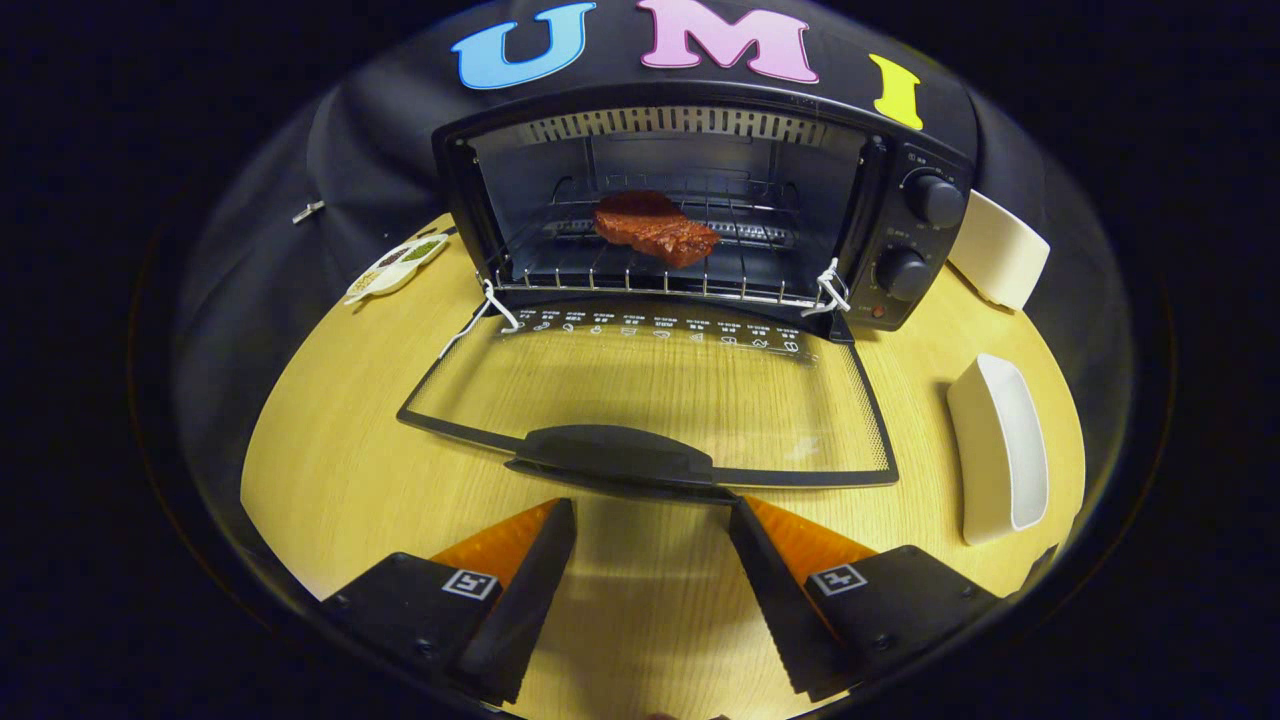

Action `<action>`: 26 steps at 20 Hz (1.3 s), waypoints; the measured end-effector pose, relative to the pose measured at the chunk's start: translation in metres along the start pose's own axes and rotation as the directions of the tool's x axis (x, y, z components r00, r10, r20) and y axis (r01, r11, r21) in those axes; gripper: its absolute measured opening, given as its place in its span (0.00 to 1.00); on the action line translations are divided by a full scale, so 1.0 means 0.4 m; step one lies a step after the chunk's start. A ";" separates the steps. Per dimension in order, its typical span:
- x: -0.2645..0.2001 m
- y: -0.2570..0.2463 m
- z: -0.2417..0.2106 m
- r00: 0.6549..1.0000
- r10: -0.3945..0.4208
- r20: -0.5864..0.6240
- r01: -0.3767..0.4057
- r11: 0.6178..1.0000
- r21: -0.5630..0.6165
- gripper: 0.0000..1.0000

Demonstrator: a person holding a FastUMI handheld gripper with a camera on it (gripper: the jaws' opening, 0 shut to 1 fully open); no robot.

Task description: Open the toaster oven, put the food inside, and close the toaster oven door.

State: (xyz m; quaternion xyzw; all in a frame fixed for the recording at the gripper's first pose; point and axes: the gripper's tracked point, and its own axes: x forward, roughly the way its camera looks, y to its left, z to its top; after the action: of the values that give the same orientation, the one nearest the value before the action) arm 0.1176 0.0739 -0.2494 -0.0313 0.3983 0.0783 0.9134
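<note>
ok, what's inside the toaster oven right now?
A piece of meat lies on the wire rack inside the toaster oven, whose glass door lies folded down. The rack under the meat is hidden. The gripper is open, fingers just short of the door handle.

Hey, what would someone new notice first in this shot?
The toaster oven stands wide open, its glass door lying flat on the wooden table, with a reddish-brown piece of meat on the wire rack inside. The gripper is open, its fingers just short of the door handle.
</note>
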 end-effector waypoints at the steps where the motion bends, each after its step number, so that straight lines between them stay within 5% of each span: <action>1: 0.002 -0.007 0.007 1.000 -0.004 -0.001 0.004 1.000 0.003 0.97; 11: -0.090 0.024 0.104 0.991 0.040 0.130 -0.025 0.993 -0.115 0.99; 22: -0.175 -0.005 0.471 0.934 0.041 0.355 -0.002 0.994 -0.110 1.00; 26: -0.252 -0.007 0.587 0.886 0.045 0.462 0.007 0.994 -0.109 1.00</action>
State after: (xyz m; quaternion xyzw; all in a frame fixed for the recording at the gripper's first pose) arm 0.2201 0.0873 -0.0159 -0.0570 0.1641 0.1138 0.9782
